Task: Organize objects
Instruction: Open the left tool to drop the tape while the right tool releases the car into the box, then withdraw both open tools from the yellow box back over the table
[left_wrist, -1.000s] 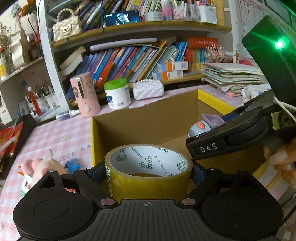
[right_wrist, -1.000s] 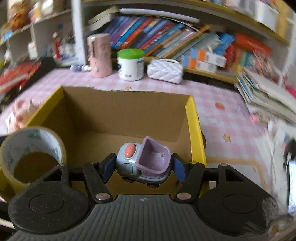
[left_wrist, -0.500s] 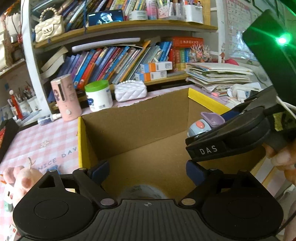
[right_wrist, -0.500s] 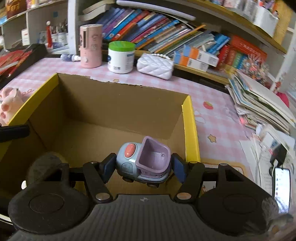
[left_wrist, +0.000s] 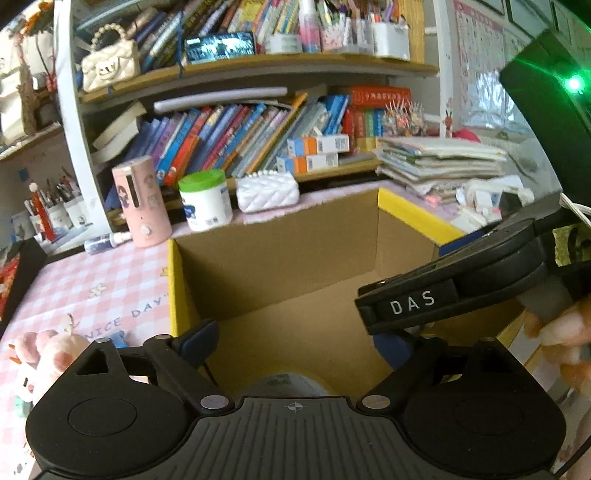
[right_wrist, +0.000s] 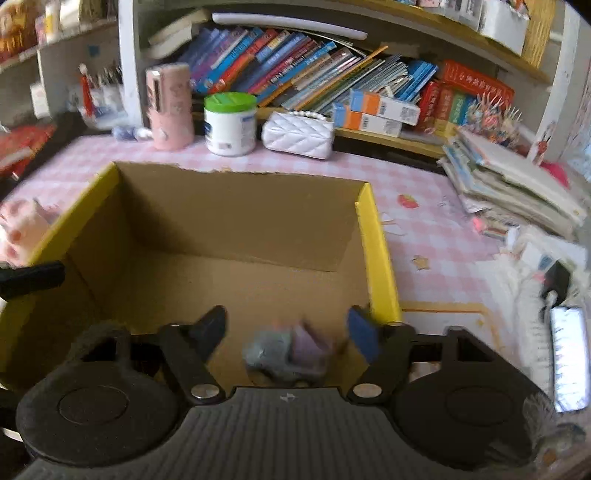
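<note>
The toy car (right_wrist: 288, 350) is smeared by blur inside the cardboard box (right_wrist: 376, 254), the tape roll (left_wrist: 286, 384) is mostly hidden behind the left gripper's body, and the pink plush (left_wrist: 44, 354) is cut by the frame edge.

Left gripper (left_wrist: 295, 343) fingers (left_wrist: 201, 338) apart over box (left_wrist: 277, 254); tape roll (left_wrist: 286, 384) probably below.

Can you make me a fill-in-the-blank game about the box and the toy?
1. The brown cardboard box has rims coloured ____.
2. The white tub behind the box has a ____ lid.
3. The little grey and purple toy car lies blurred between the right tongs, which are ____.
4. The tablecloth has white and ____ checks.

Missing words: yellow; green; open; pink
</note>
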